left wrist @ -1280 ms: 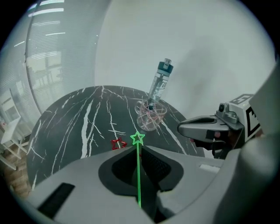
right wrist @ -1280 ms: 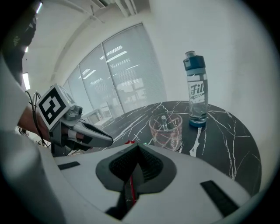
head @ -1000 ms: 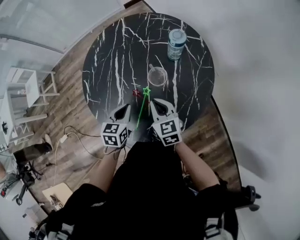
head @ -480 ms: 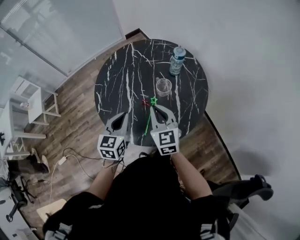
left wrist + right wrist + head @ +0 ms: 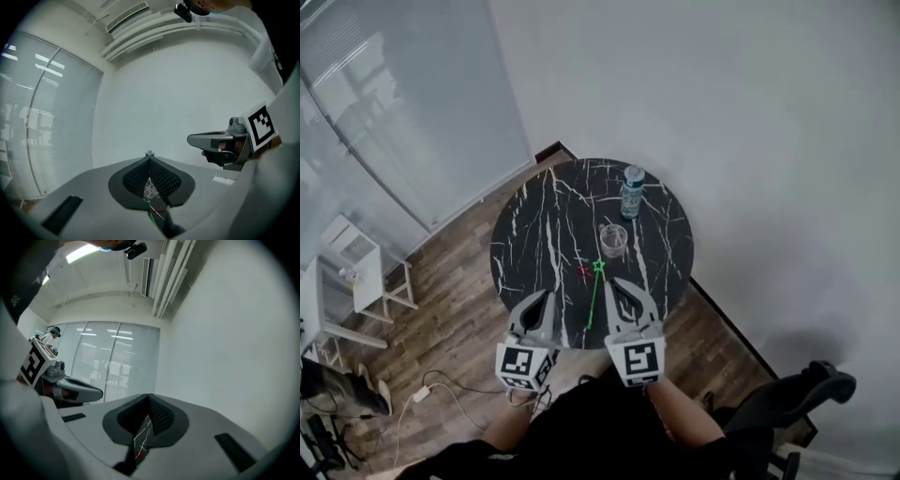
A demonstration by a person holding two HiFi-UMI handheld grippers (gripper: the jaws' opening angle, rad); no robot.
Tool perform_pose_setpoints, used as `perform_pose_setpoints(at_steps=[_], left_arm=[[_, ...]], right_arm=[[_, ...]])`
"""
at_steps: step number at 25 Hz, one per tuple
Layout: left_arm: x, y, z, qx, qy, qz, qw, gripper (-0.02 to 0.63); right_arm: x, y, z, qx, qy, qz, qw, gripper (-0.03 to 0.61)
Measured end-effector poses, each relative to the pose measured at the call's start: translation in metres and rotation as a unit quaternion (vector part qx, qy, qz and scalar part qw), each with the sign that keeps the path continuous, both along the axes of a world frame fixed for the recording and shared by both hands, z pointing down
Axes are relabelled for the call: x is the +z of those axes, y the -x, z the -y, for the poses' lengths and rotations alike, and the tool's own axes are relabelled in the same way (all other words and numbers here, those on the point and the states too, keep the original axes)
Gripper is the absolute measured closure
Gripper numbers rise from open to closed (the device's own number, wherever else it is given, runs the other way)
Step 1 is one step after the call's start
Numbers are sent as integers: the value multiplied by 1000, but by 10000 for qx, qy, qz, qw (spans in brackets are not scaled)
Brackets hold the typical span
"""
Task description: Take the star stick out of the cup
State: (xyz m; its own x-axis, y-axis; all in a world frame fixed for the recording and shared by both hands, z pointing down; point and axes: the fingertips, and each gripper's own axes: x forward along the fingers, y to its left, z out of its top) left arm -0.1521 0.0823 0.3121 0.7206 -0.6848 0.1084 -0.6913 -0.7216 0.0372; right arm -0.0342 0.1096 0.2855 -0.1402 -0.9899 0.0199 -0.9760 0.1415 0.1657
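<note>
The green star stick (image 5: 593, 296) lies flat on the round black marble table (image 5: 534, 246), its star end toward the clear cup (image 5: 613, 240). The cup stands upright near the table's middle, apart from the stick. A small red piece (image 5: 583, 272) lies just left of the star. My left gripper (image 5: 547, 300) and right gripper (image 5: 613, 286) hover over the table's near edge on either side of the stick, both shut and holding nothing. In the left gripper view the left gripper (image 5: 149, 158) shows shut pads, with the stick (image 5: 153, 216) below them. The right gripper (image 5: 149, 397) looks the same in its own view.
A capped plastic bottle (image 5: 632, 192) stands behind the cup. A dark office chair (image 5: 797, 398) sits at the right, a white stand (image 5: 356, 272) at the left, and cables (image 5: 441, 398) lie on the wooden floor. A white wall and a glass partition are behind the table.
The view has pulled back and up, so the table looks smaller and farther. Both grippers have drawn back to the table's near edge. The stick lies where it was.
</note>
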Motion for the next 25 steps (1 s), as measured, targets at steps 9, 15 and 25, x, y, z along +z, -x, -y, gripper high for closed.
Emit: perform_pose_setpoints(at_steps=[9, 15, 25], left_arm=[[-24, 12, -16, 29, -86, -137, 9999, 614], [-25, 8, -20, -10, -49, -220, 9997, 614], [-27, 2, -15, -119, -19, -289, 9995, 614]], right_arm=[[-24, 9, -29, 187, 47, 101, 9998, 581], [-25, 13, -25, -17, 31, -66, 10000, 581], [-30, 16, -13, -267, 54, -186, 9995, 581]])
